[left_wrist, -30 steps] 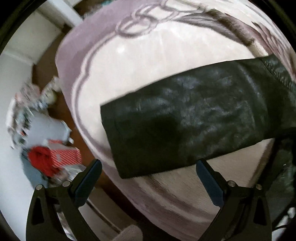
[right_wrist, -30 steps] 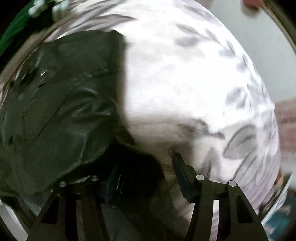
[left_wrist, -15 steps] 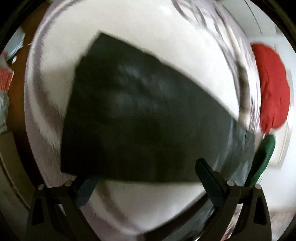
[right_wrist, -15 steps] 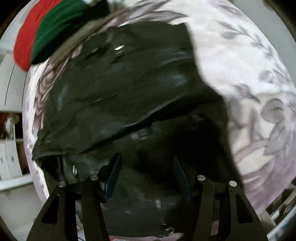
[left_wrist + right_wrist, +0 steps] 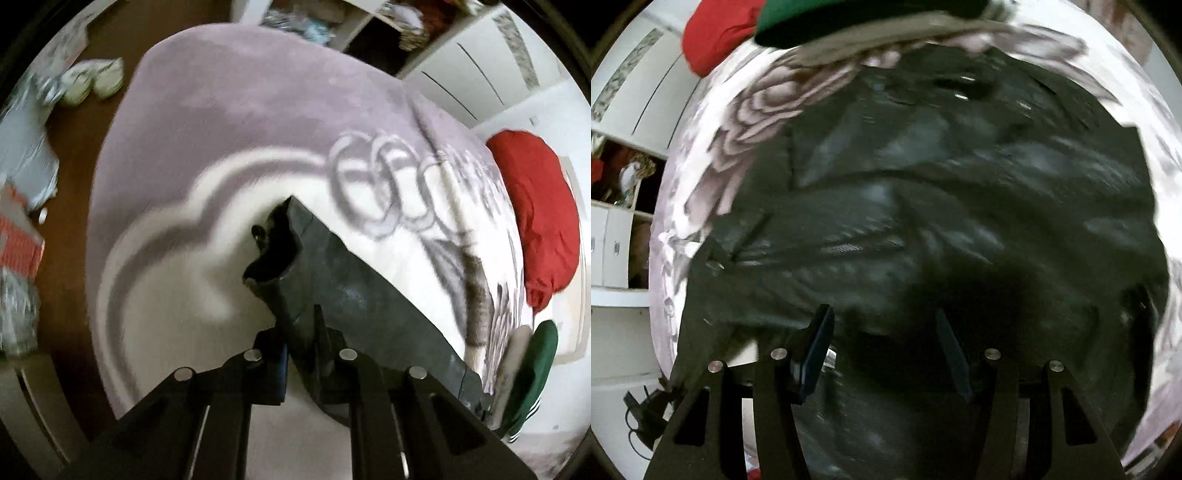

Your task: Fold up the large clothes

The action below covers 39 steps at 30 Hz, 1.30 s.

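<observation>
L wrist cam: my left gripper [image 5: 300, 334] has its jaws pinched down on the black jacket [image 5: 354, 295], on a sleeve end, I think. The cuff stands up past the fingertips toward 12 o'clock, with its dark opening facing the lens. The rest of the sleeve trails off to 4 o'clock, lying on the blanket [image 5: 229, 122], which is lilac w/ a white centre and a grey ring motif at 1 o'clock. Red garment [image 5: 539, 214] at 3 o'clock, off the blanket edge; green garment [image 5: 535, 365] w/ white stripes at 4 o'clock. White cupboards [image 5: 476, 74] at 1 o'clock; brown floor w/ clutter at 9–10 o'clock.

R wrist cam: right gripper [image 5: 886, 350] has jaws about half spread, nothing pinched that I can see. The pads hang over the jacket body [image 5: 942, 192], which fills nearly the whole view, crumpled and glossy, w/ zip lines around 9 o'clock. Whether the pads touch the fabric I can't tell, as the pic is blurred. Blanket's rose print [image 5: 757, 107] at 10 o'clock. Red garment [image 5: 716, 33] and green garment [image 5: 820, 18] sit at 11–12 o'clock, just beyond the jacket.
</observation>
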{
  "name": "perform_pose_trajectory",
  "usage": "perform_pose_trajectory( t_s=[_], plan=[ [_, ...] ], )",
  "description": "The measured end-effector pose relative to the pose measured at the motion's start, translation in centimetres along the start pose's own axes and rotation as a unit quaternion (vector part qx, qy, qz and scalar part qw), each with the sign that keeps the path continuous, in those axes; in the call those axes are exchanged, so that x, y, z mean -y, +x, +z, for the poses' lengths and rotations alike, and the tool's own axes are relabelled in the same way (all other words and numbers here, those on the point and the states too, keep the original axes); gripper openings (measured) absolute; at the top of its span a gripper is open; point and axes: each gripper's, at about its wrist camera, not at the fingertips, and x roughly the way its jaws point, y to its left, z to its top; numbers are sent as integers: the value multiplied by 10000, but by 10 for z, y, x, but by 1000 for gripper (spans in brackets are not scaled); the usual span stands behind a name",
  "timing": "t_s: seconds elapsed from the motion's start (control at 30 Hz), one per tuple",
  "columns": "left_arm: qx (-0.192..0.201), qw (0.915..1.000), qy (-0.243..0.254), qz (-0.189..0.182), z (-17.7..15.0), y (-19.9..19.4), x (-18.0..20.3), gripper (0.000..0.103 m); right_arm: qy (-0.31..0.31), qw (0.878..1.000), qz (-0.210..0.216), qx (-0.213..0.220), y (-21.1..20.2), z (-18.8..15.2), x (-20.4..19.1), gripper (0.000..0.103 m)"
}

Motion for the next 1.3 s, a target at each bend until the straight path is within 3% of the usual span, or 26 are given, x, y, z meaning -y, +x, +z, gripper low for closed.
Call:
perform_pose_trajectory(
  t_s=[0.1,0.17,0.23,0.33,0.4,0.43,0.57,0.63,0.67,0.7,0.73,0.83,0.87,0.93,1.0,1.13,1.3],
  plan=[
    [-139,9992,376,7,13,25,14,9,-216,9997,57,38,15,11,-26,60],
    [-455,9983,352,62,14,41,13,12,-503,9982,-282,-148,46,28,-55,60],
    [-632,9978,148,-109,14,42,5,17,-608,9955,-631,-375,68,36,-68,60],
    [-853,9942,-260,-602,14,45,-3,43,-645,9937,-792,-455,72,43,-75,61],
    [-892,9893,-516,-1036,15,47,-4,69,-764,9919,-941,-377,68,44,-79,72],
    [-889,9885,-580,-1074,16,49,-1,70,-811,9907,-1047,-320,65,45,-81,77],
    [-827,9910,-643,-832,17,59,9,70,-623,9924,-995,-369,61,48,-74,77],
    [-579,9949,-541,-621,16,56,18,67,-600,9916,-1086,-363,61,48,-68,77],
    [-413,9970,-450,-469,15,52,21,48,-611,9909,-1150,-345,61,46,-65,77],
    [-250,9989,-281,-277,14,48,27,13,-640,9890,-1295,-305,58,47,-62,77],
    [-114,9999,-44,-61,14,44,36,7,-675,9863,-1482,-254,53,47,-57,77],
    [291,9983,446,241,14,29,61,6,-836,9739,-2109,-100,43,52,-54,78],
    [423,9964,660,332,13,23,72,6,-955,9675,-2343,-39,41,54,-54,84],
    [804,9860,1336,584,7,3,103,5,-1239,9533,-2752,133,37,59,-55,91],
    [1151,9697,2009,781,-3,-19,134,5,-1425,9447,-2945,215,32,61,-49,91],
    [1590,9312,3207,691,-39,-59,202,5,-1368,9544,-2651,123,34,69,-35,91],
    [1684,8868,4281,436,-107,-86,272,4,-1186,9663,-2278,182,26,65,-13,92]
  ],
)
